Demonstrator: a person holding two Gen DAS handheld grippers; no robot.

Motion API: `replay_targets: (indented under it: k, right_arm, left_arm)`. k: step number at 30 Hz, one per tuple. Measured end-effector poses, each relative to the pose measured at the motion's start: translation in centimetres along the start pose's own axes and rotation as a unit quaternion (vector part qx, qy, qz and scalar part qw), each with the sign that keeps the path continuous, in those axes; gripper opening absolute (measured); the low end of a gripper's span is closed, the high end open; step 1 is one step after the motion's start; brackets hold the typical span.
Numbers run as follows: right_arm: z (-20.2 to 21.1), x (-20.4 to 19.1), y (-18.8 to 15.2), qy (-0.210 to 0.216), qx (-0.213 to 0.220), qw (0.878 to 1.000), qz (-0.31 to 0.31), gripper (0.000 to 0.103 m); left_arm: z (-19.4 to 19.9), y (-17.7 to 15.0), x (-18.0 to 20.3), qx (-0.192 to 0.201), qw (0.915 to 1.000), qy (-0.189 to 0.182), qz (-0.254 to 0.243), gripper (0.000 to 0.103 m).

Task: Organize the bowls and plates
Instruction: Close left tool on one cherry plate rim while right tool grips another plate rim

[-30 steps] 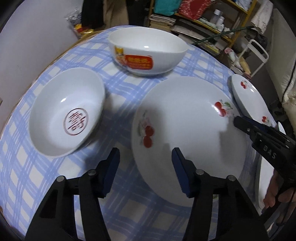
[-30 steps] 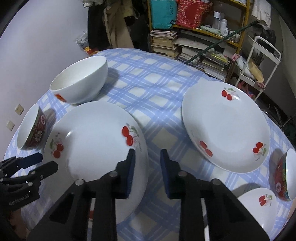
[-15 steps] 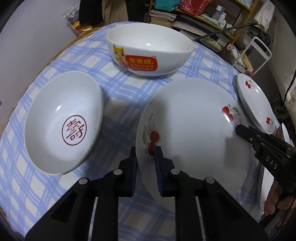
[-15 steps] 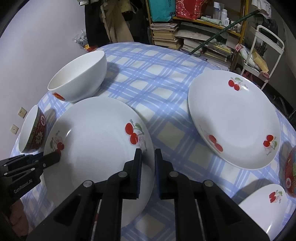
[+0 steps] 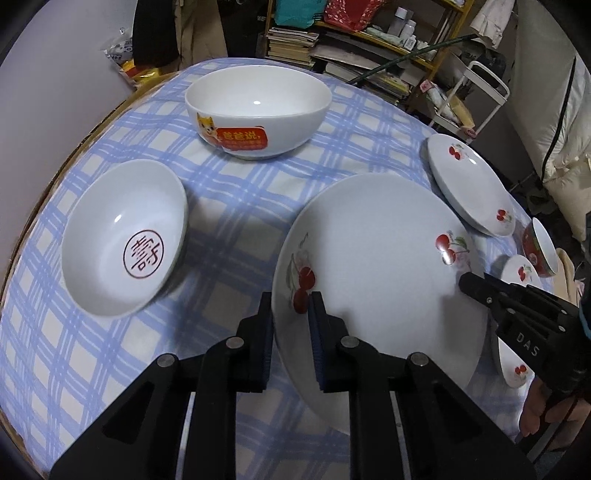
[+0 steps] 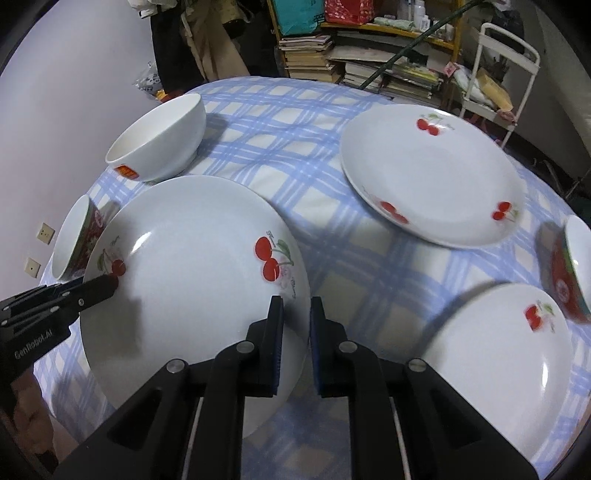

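A: Hidden or cut off?

B: Quite a bit. Near rim of the large cherry plate [image 5: 376, 266] lost behind the left gripper [image 5: 291, 317] in the left wrist view; same plate's near edge covered by the right gripper [image 6: 297, 321] in the right wrist view. Red-patterned bowl [image 6: 570, 266] chopped by the frame edge at the right, and blurred. Small cherry plate [image 6: 506, 354] also smeared, its print hard to read. Another red-patterned bowl [image 6: 75, 240] half tucked behind the held plate.

A: Grippers?

B: Both narrowed onto that large plate, one finger above the rim and one below, at opposite sides. Plate tilted; off the cloth or not, impossible to tell. Only a thumb and part of a palm visible below the right gripper, low at the right edge.

A: Other dishes?

B: White bowl with an orange label [image 5: 258, 110] at the far side. Shallow bowl with a red seal character [image 5: 125, 240] to the left, apart from the held plate. Second cherry plate [image 6: 432, 173] flat on the cloth, well apart to the right.

A: Surface and room?

B: Round table under a blue-and-white checked cloth [image 6: 280, 122]. Behind, yellow shelves [image 6: 369, 33] crammed with books and papers, a white wire rack [image 6: 506, 62] beside them, plain pale wall [image 6: 74, 74] at left with two sockets low down.
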State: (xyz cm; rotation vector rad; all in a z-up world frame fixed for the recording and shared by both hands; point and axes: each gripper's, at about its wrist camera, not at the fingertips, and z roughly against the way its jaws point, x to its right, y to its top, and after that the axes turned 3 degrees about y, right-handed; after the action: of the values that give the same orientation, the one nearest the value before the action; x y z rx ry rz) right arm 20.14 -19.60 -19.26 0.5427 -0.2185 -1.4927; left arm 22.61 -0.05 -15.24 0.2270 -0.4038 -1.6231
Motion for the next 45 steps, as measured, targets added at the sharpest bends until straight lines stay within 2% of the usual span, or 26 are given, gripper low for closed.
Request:
replay_targets:
  k: [4, 11, 19, 28, 33, 40, 45]
  right_arm:
    - [1.8, -0.2, -0.8, 0.007, 0.008, 1.000, -0.018, 0.015]
    - [5.1, -0.8, -3.1, 0.005, 0.028, 0.999, -0.030, 0.015]
    - [8.1, -1.2, -5.8, -0.008, 0.055, 0.998, -0.042, 0.015]
    - [9.7, -0.8, -8.2, -0.005, 0.068, 0.996, -0.061, 0.015]
    - [9.6, -0.1, -9.0, -0.002, 0.068, 0.995, -0.076, 0.015]
    - [7.5, 0.0, -9.8, 0.001, 0.045, 0.996, -0.077, 0.015]
    - [5.8, -0.2, -10.3, -0.005, 0.024, 0.997, -0.075, 0.015]
  left_arm:
    - [1.1, -0.7, 0.2, 0.000, 1.0000, 0.002, -0.004, 0.018]
    - [4.0, -2.1, 0.2, 0.016, 0.9994, -0.026, -0.018, 0.017]
    - [6.2, -4.9, 1.4, 0.019, 0.9986, -0.021, -0.044, 0.017]
    - [7.4, -7.2, 2.0, 0.010, 0.9980, -0.028, -0.056, 0.019]
    - [7.7, -7.5, 2.3, 0.010, 0.9976, -0.041, -0.054, 0.019]
    - [6.6, -7.8, 2.2, -0.006, 0.9984, -0.024, -0.050, 0.018]
    - [5.6, -7.8, 1.6, -0.024, 0.9986, -0.027, -0.038, 0.018]
